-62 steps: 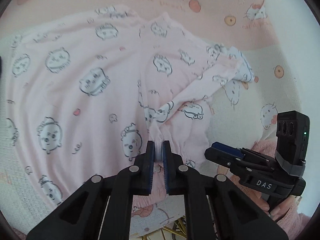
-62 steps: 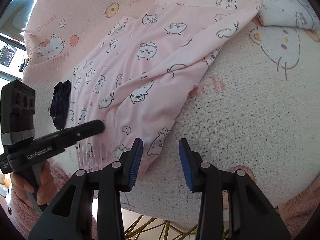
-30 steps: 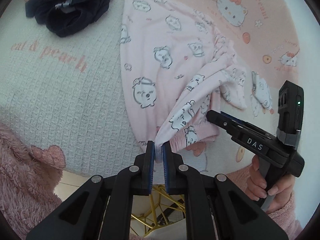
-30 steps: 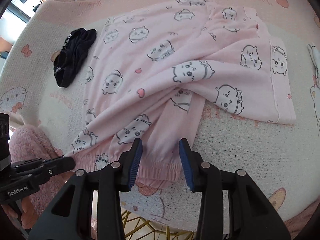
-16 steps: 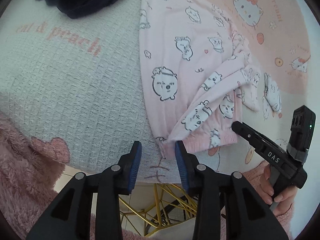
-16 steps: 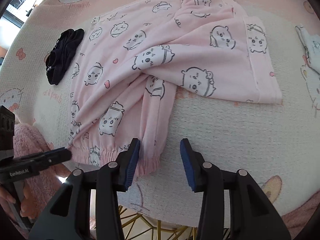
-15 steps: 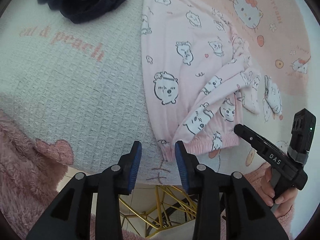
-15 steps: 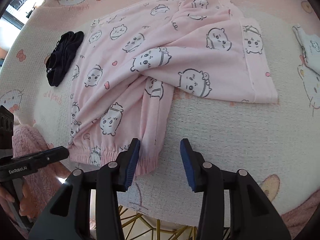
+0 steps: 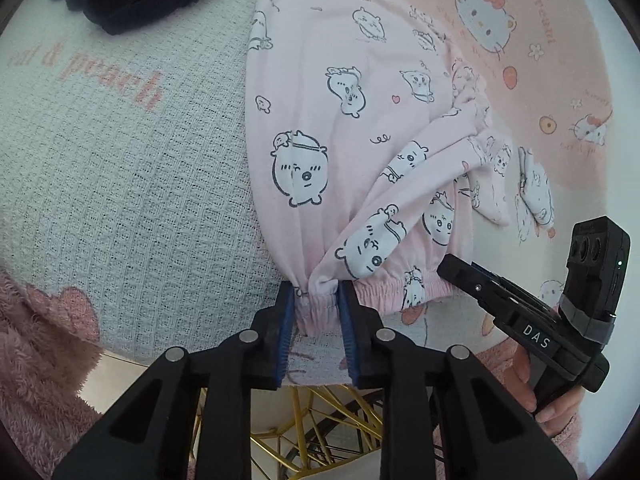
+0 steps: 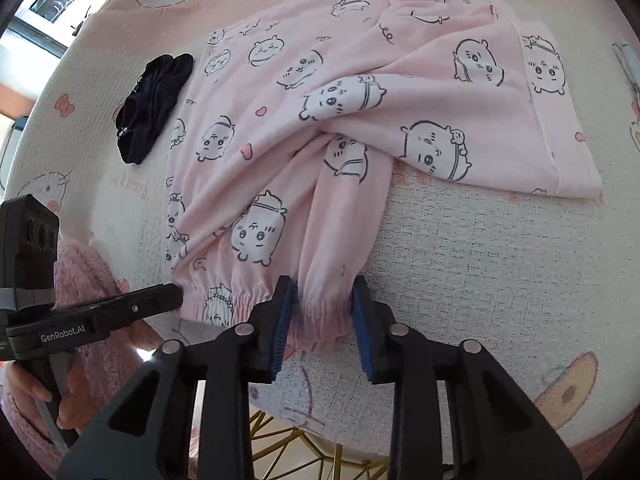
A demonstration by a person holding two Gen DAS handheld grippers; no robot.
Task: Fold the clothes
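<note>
At the near edge of the white-and-pink waffle-weave blanket with cartoon cat prints (image 10: 480,264), my two claws sit side by side on the elastic waistband of the pale pink pyjama trousers printed with small white cartoon animals (image 10: 280,128). My left gripper (image 9: 316,314) is partly spread, its blue-padded jaws straddling the gathered left end of the waistband; the cloth lies between the pads and touches them, but whether they grip it I cannot tell. My right gripper (image 10: 322,312) is spread a little wider, with the right end of the same waistband bunched loosely between its pads, which stand at either side of the fabric rather than squeezing it.

From the left wrist view, my right gripper shows at the lower right, its black finger reaching to the waistband just beside mine, held by a hand (image 9: 532,396) in a fluffy pink sleeve (image 9: 40,380). The trousers spread away from me across the blanket, one leg folded over the other in creases, with a flat hem lying off to the right. Beyond the trousers' left side, a crumpled dark navy garment (image 10: 154,100) lies apart on the blanket. Below the blanket's edge, gold metal legs (image 10: 288,444) show.
</note>
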